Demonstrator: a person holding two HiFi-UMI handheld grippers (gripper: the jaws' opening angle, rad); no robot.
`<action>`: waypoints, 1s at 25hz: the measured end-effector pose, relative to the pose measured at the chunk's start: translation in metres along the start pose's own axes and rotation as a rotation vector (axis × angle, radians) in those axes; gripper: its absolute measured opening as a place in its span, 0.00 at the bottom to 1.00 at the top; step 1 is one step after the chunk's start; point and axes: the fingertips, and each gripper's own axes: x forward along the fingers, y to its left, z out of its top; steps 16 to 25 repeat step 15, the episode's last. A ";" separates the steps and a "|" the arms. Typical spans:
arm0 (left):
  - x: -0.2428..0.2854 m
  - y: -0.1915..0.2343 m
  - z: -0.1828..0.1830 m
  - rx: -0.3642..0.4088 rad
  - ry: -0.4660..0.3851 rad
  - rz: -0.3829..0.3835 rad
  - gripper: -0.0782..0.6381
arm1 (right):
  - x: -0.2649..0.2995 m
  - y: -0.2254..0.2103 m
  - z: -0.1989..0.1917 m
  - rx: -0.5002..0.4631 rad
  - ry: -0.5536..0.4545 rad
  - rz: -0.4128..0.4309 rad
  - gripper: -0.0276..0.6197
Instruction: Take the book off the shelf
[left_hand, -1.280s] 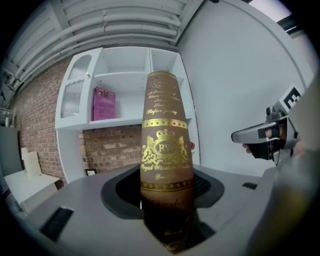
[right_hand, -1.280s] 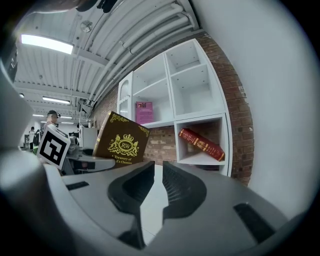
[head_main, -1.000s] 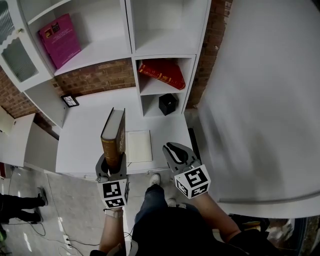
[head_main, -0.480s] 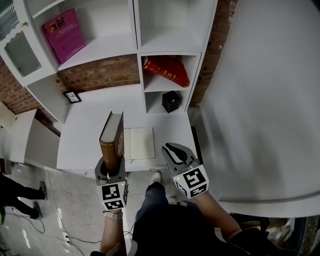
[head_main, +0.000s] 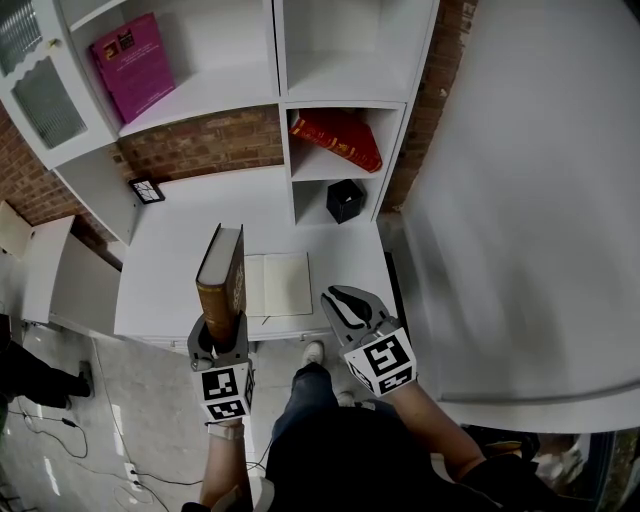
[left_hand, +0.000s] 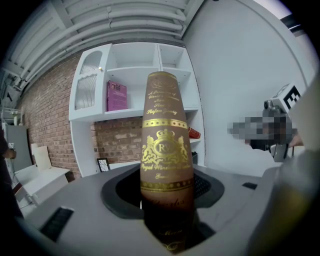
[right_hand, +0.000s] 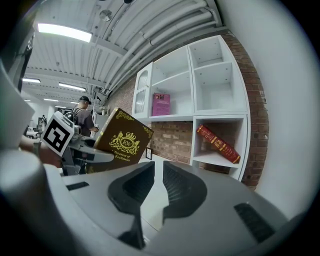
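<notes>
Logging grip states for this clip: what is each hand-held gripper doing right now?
Left hand-held gripper: closed on the brown book.
Right hand-held gripper: closed, holding nothing.

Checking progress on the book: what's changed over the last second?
Very little. The left gripper, clamped on the brown book, seems to have drawn it slightly back from the shelves; the view shifted too. Nothing was grabbed or released. The right gripper stays shut and empty; the red book, pink book and open notebook haven't moved.
</notes>
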 end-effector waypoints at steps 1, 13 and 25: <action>0.000 0.000 -0.001 0.000 0.005 -0.002 0.42 | 0.000 0.000 0.000 0.000 0.001 0.000 0.13; 0.001 -0.006 -0.006 -0.002 0.036 -0.021 0.42 | -0.002 -0.004 -0.003 -0.001 0.013 -0.015 0.13; 0.002 -0.007 -0.007 -0.002 0.045 -0.025 0.42 | -0.002 -0.005 -0.002 -0.002 0.013 -0.017 0.13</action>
